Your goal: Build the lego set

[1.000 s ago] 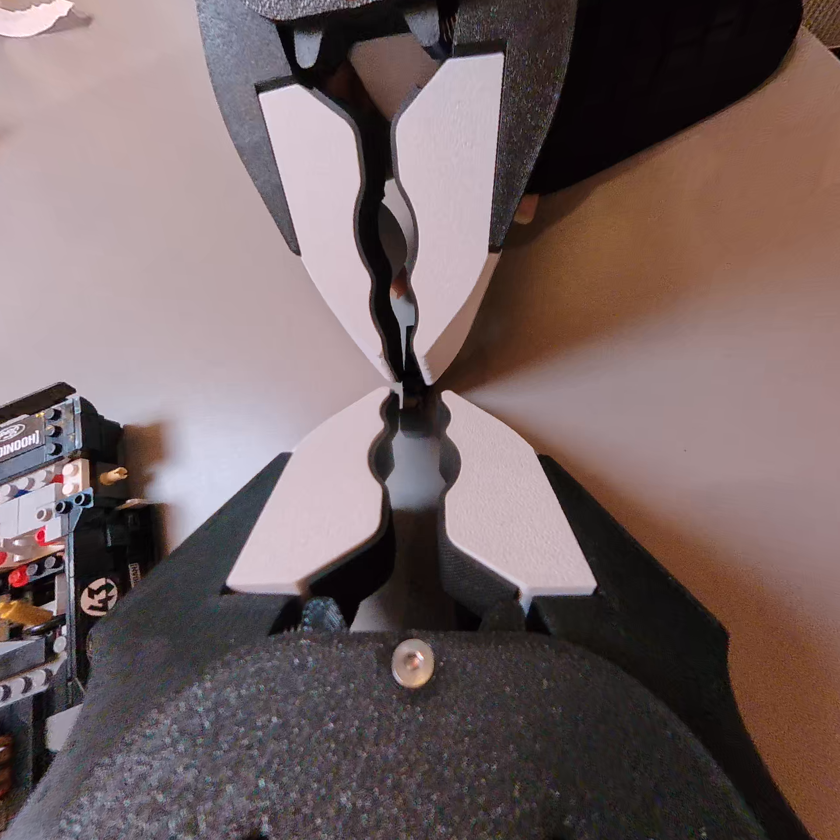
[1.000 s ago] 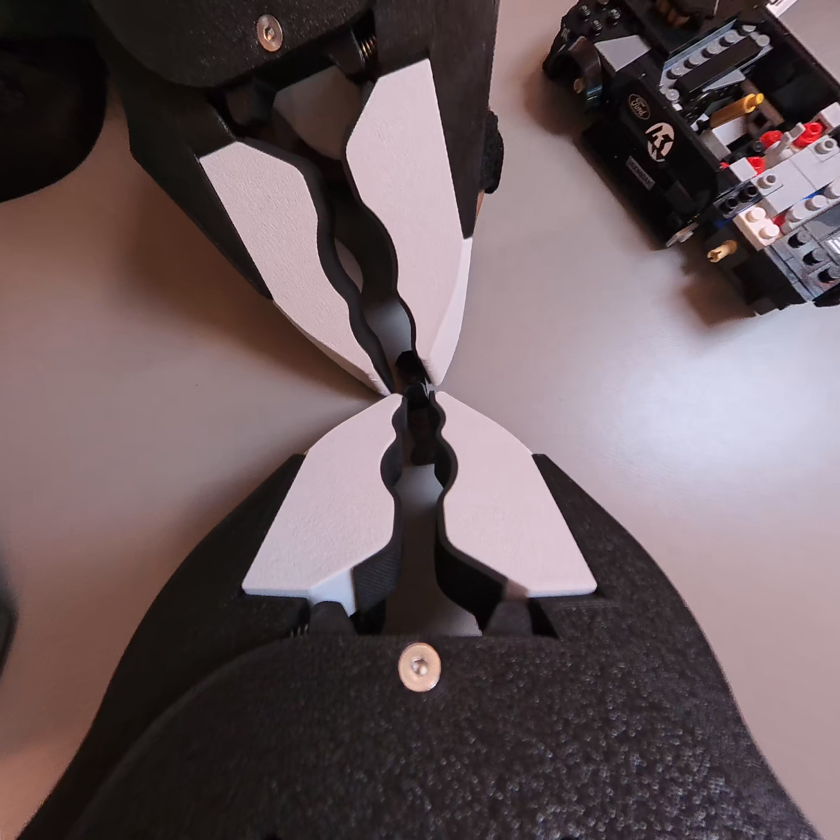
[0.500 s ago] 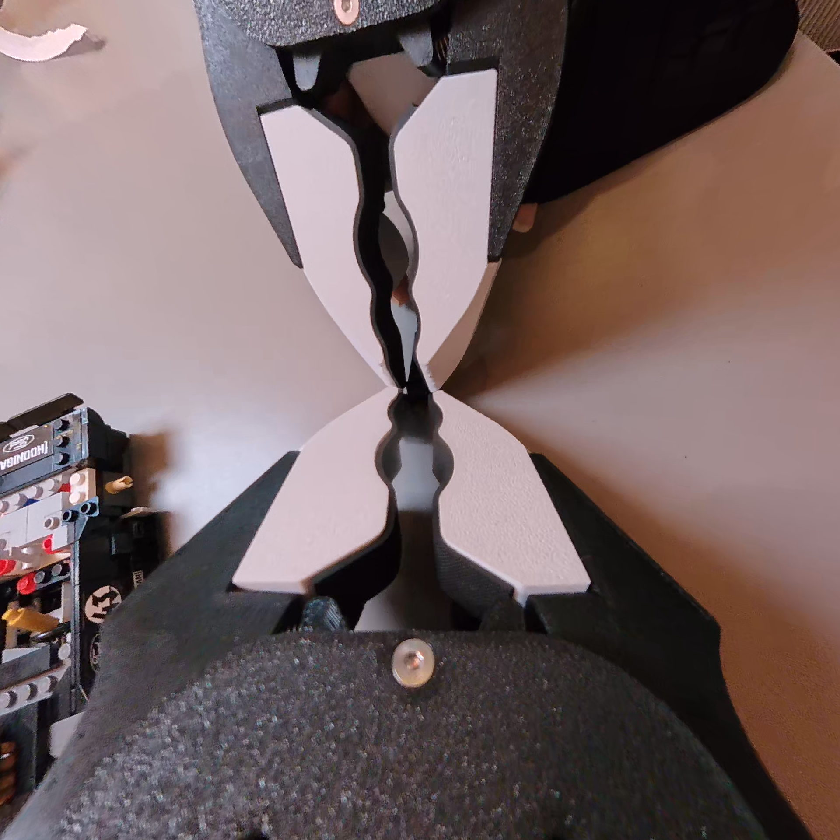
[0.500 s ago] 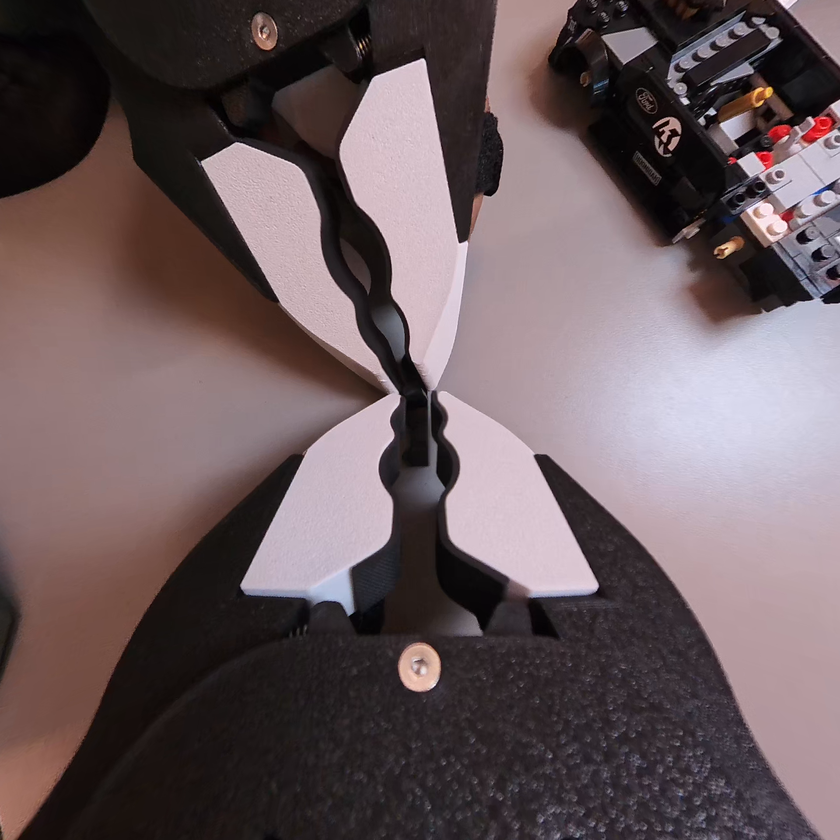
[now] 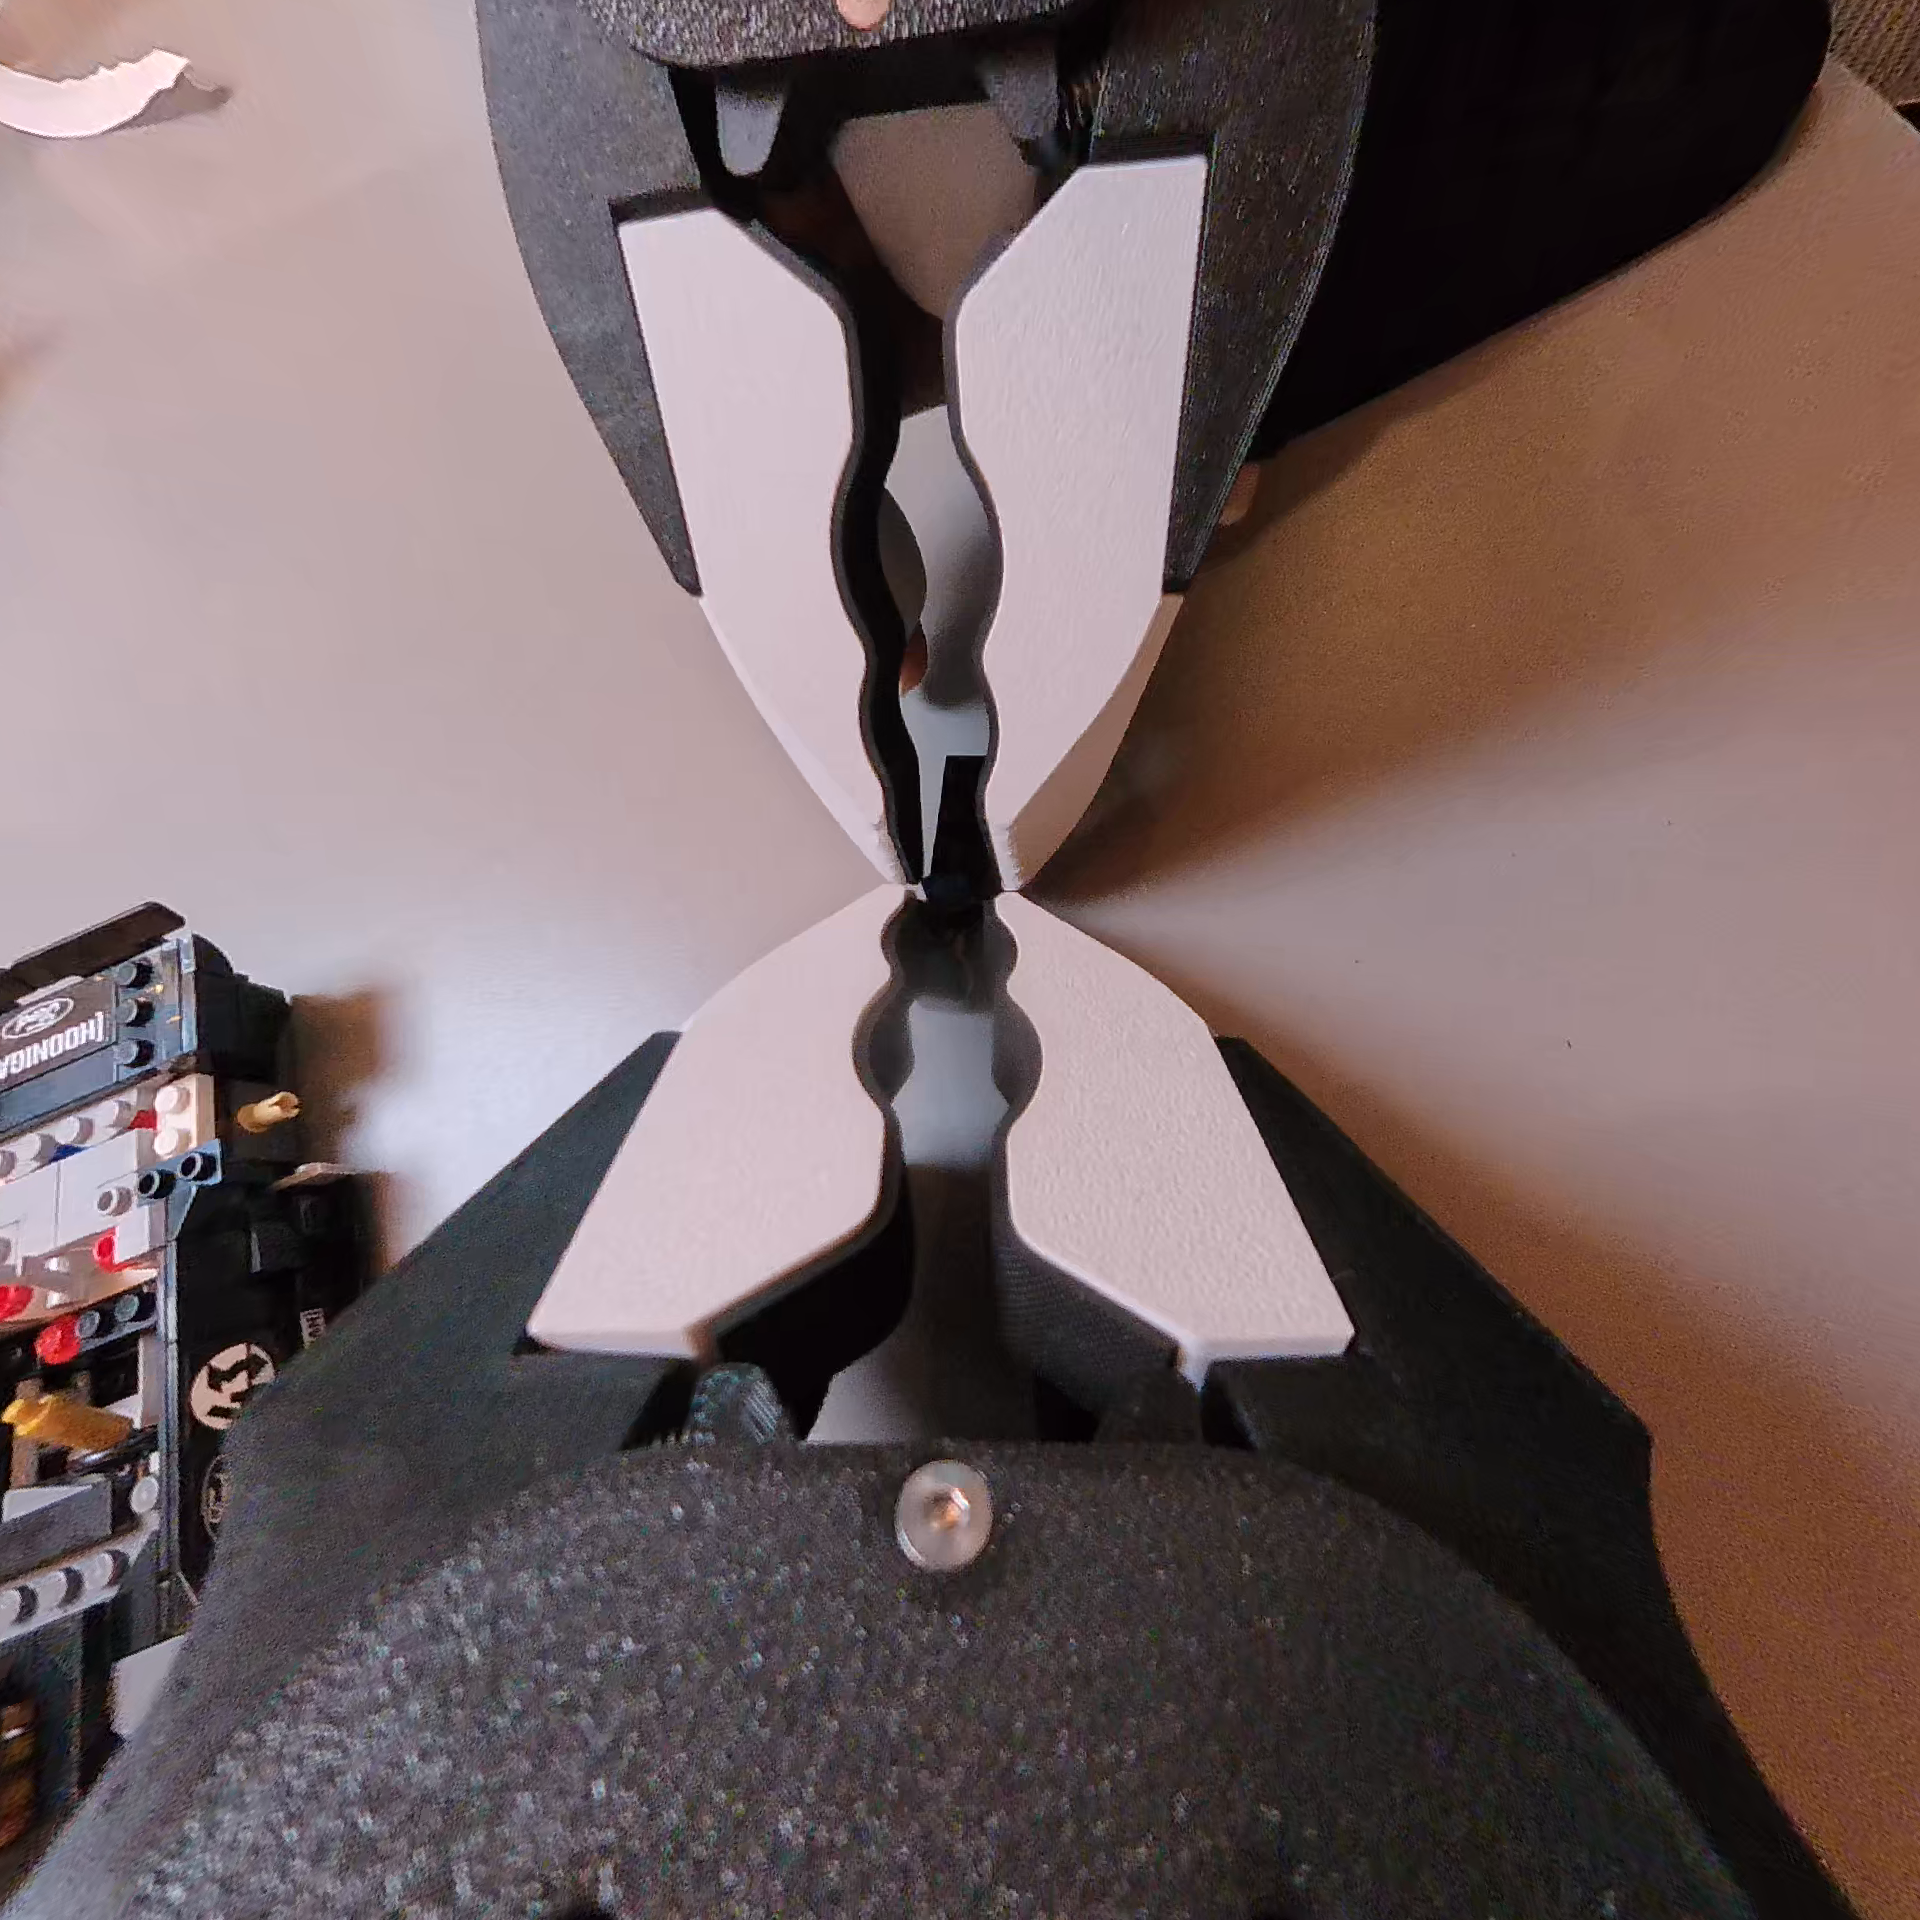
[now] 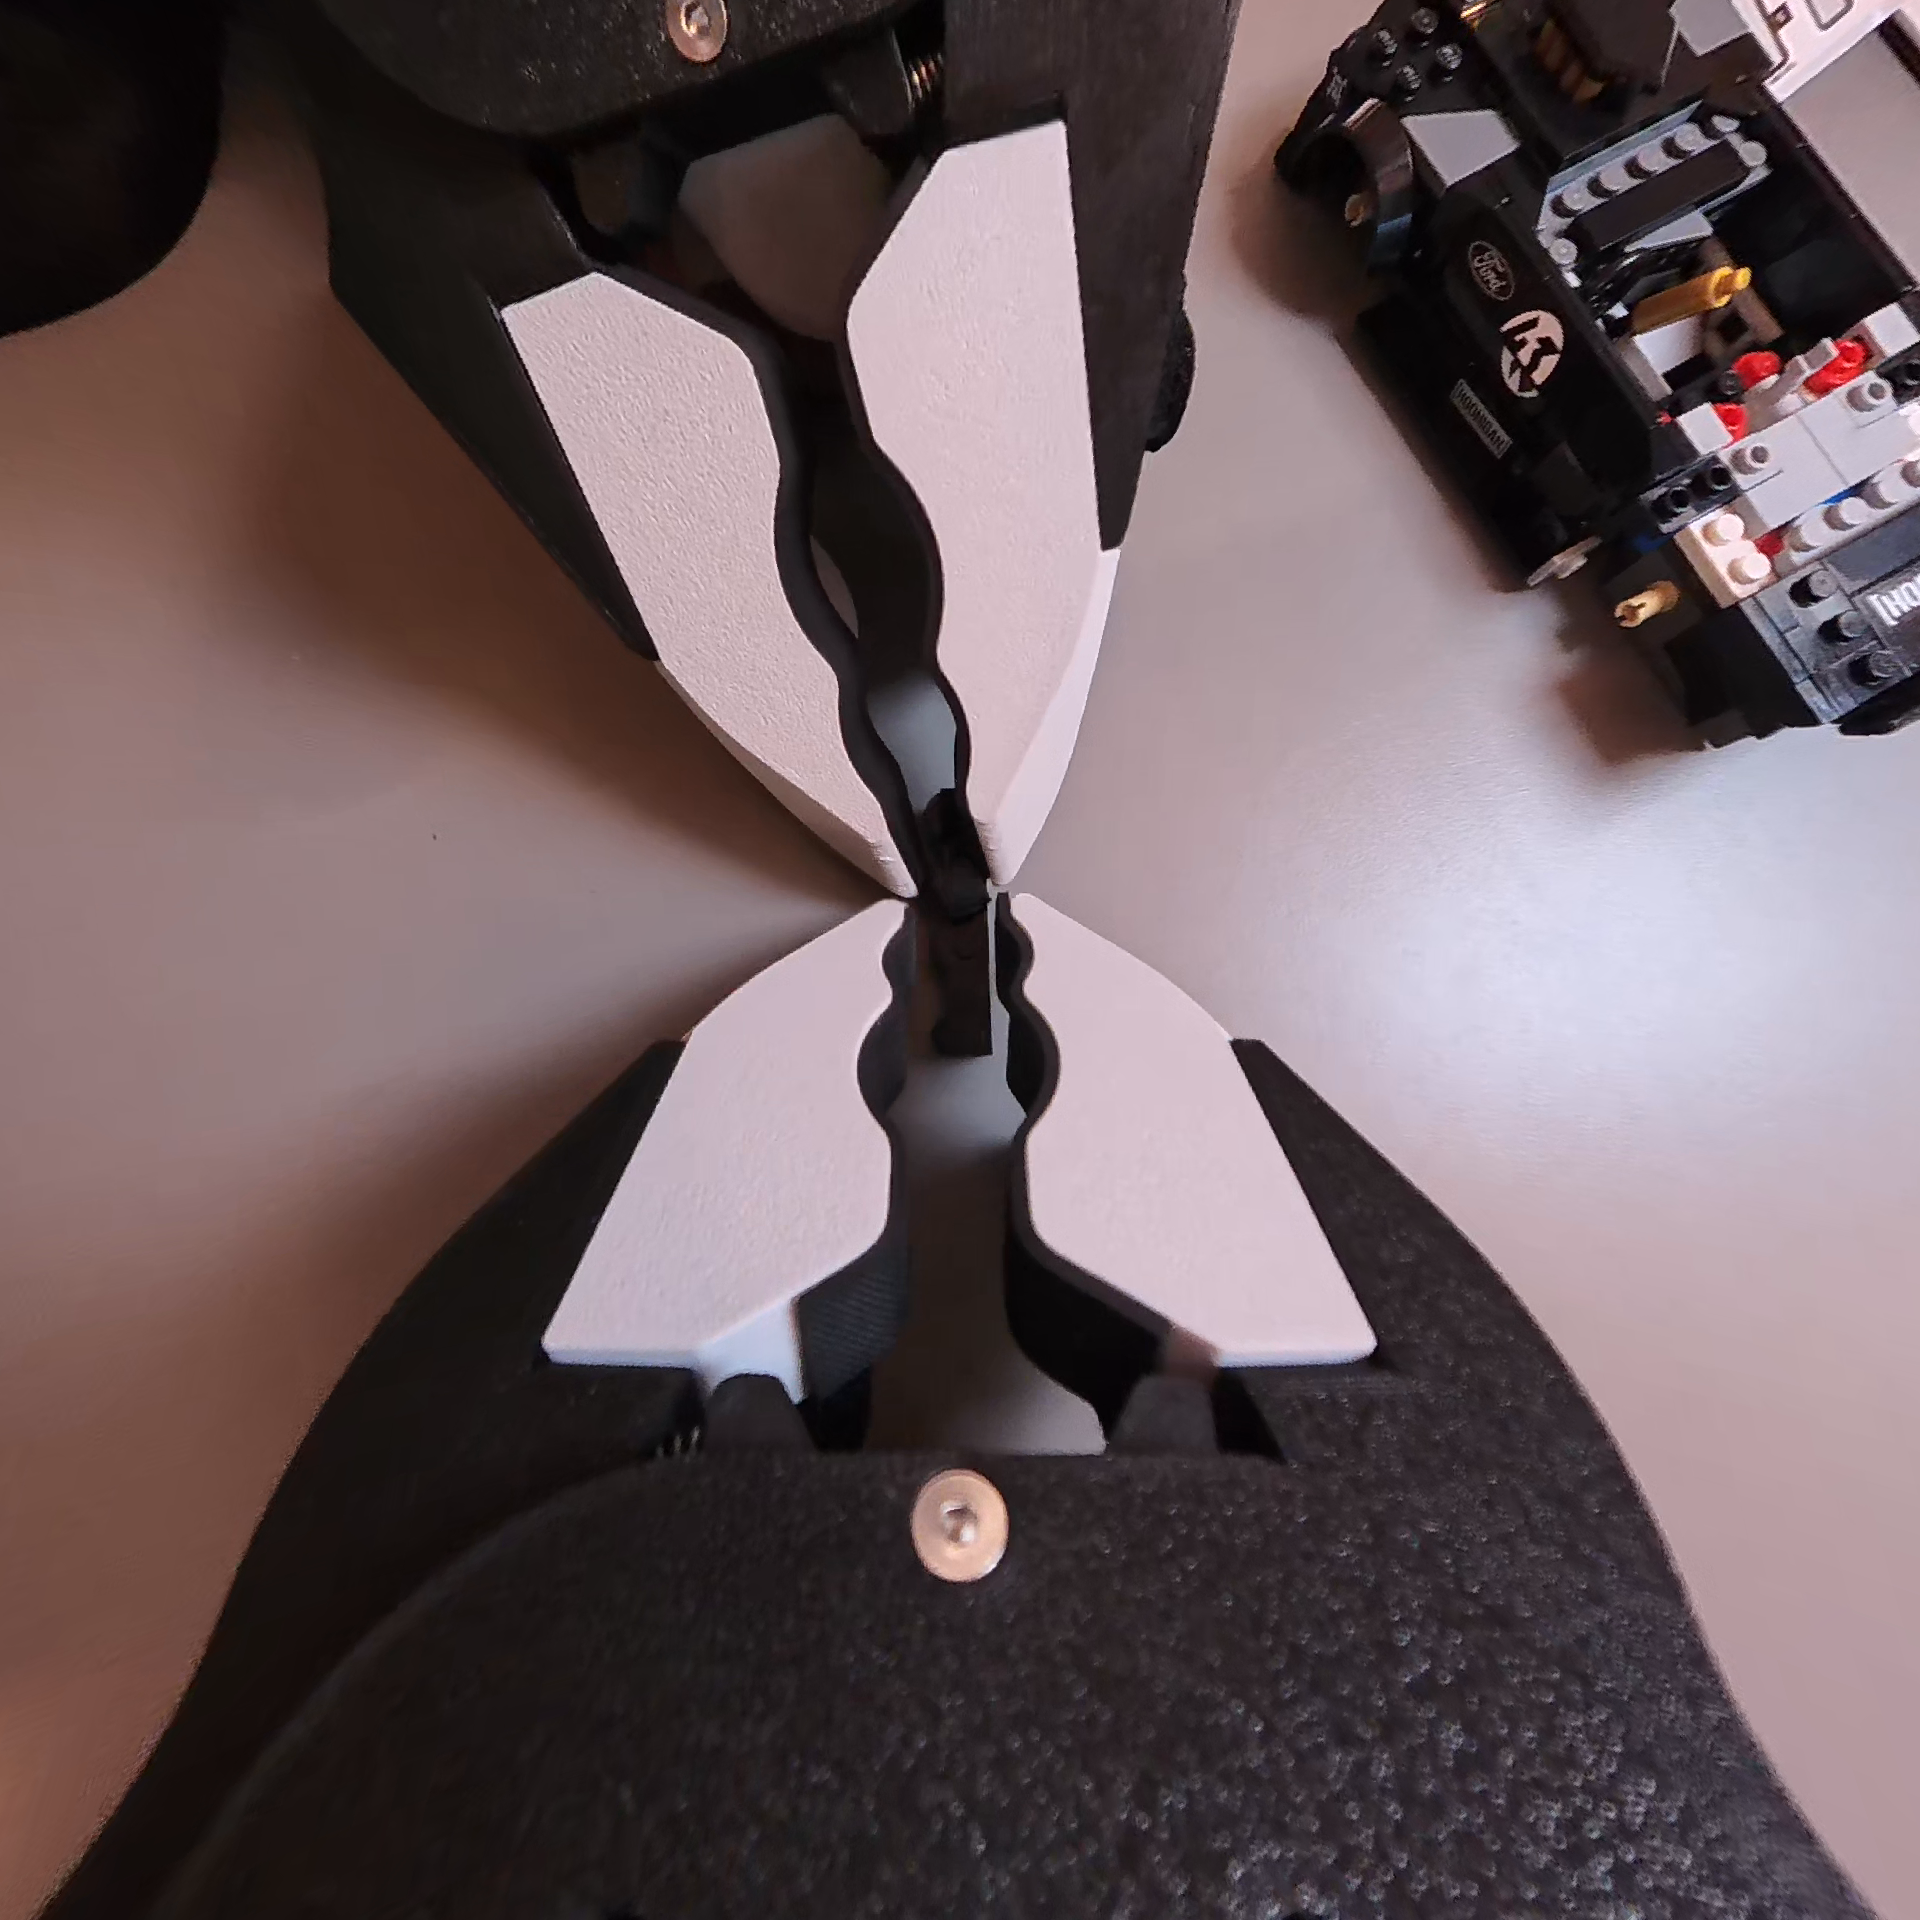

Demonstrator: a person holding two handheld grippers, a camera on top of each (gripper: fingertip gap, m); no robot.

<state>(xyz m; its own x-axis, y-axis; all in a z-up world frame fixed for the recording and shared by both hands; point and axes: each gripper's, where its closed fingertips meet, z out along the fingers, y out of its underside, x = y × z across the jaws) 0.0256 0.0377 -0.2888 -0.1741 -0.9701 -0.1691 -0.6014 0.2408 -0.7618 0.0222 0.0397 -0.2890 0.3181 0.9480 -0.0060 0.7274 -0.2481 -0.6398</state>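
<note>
The smooth beige table [image 5: 1558, 1039] spreads beneath both tools. The partly built black, grey and white lego car model [image 6: 1662, 364] sits ahead and to the right of the right hand-held gripper [image 6: 951, 914], and to the left of the left hand-held gripper [image 5: 951, 914], apart from both. The two meet tip to tip. The right one's jaws are narrow, pinching a small black lego piece [image 6: 958, 977]. Over the last second the left one's jaws have stayed nearly closed, nipping the same dark piece's far end, and the grippers have straightened into line. This suggests a join or handover of the piece, with the model not yet approached.
</note>
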